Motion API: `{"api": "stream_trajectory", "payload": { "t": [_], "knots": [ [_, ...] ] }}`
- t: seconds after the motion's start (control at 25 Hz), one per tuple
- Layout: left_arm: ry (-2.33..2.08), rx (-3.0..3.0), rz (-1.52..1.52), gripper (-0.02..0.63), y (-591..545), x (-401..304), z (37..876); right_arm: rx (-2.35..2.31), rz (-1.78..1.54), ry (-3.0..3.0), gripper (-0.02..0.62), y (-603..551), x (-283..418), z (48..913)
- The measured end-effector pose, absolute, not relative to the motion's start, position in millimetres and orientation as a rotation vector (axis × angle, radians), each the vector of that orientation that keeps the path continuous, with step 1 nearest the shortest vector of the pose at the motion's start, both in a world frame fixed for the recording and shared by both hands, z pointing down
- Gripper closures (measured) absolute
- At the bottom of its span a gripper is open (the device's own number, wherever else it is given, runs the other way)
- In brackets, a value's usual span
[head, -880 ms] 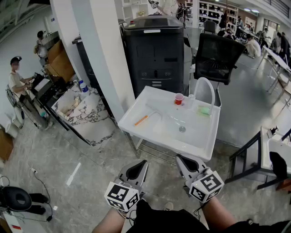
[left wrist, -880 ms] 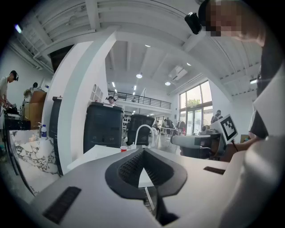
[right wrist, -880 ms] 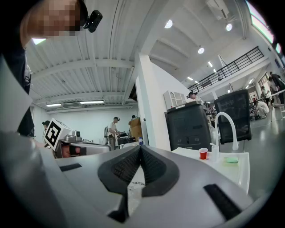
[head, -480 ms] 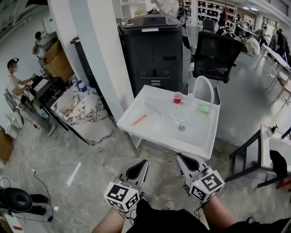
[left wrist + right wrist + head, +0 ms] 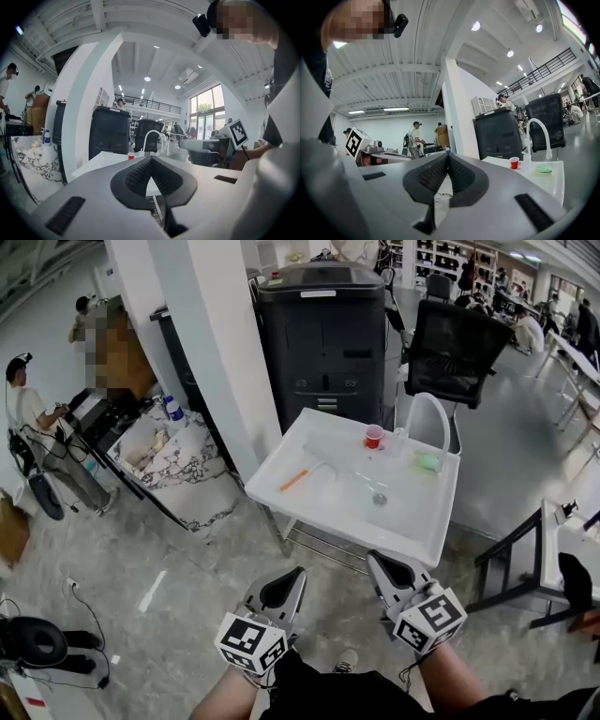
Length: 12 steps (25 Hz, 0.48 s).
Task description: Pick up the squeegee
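Left tongs (image 5: 292, 574) and right tongs (image 5: 376, 560) closed, empty; open floor (image 5: 211, 554) before near sink rim (image 5: 352, 541)

Glossy white sink (image 5: 349, 532), smooth marbled stone floor (image 5: 184, 557)

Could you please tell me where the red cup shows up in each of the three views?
Head view: the red cup stands at the back of the white sink, just left of the faucet.
Left gripper view: the cup is small, left of centre, left of the faucet.
Right gripper view: the cup is right of centre, left of the faucet.
Shared landmark: the arched white faucet.
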State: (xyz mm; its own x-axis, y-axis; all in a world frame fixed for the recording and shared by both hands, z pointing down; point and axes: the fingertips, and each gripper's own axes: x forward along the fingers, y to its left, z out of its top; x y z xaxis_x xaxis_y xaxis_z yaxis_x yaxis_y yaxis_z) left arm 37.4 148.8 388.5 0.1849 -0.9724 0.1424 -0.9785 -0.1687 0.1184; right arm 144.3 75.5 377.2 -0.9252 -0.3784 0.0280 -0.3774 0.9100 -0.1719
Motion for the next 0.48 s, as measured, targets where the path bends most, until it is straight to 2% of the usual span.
{"api": "stream_trajectory", "payload": {
  "t": [0.48],
  "knots": [
    [-1.853, 2.277, 0.020, 0.589, 129.9, -21.4, 393.0, -0.700, -0.284, 3.059, 0.578, 53.2, 95.8, 374.2]
  ]
}}
